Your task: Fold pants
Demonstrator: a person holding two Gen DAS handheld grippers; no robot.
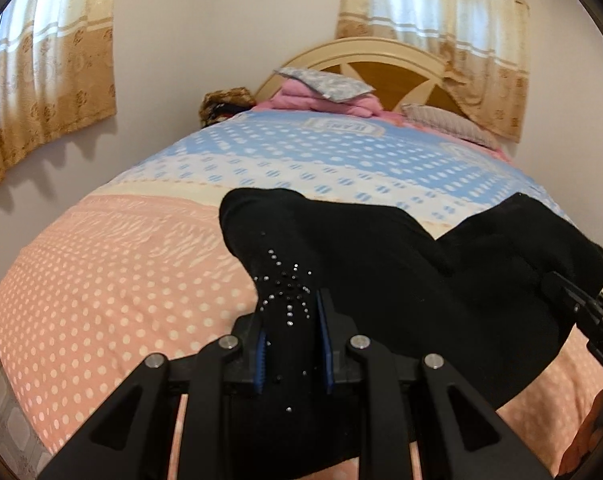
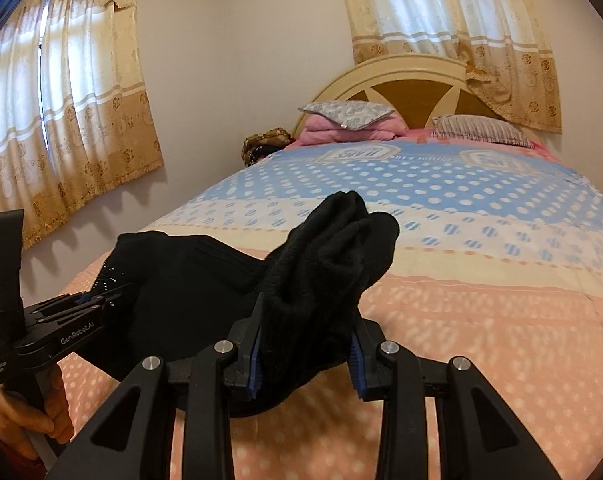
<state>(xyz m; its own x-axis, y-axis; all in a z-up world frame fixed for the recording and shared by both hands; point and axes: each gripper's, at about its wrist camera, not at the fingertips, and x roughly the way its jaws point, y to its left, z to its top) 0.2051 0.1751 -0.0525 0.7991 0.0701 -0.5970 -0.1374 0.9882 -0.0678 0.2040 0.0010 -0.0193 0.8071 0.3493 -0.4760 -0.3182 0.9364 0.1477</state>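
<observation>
Black pants (image 1: 381,264) with a small rhinestone pattern hang lifted above the bed (image 1: 113,264), bunched between my two grippers. My left gripper (image 1: 291,320) is shut on the pants near the rhinestones. My right gripper (image 2: 307,328) is shut on a thick bunched fold of the pants (image 2: 333,256). In the left wrist view the right gripper (image 1: 573,300) shows at the right edge, clamped on the cloth. In the right wrist view the left gripper (image 2: 97,300) shows at the lower left, held by a hand.
The bed's cover (image 2: 481,300) is pink and blue with dots. Pillows (image 2: 349,114) and a folded pink blanket (image 2: 341,130) lie by the headboard (image 2: 413,76). Curtained windows (image 2: 61,120) are on the left and back walls. A brown bundle (image 2: 265,142) sits beside the bed.
</observation>
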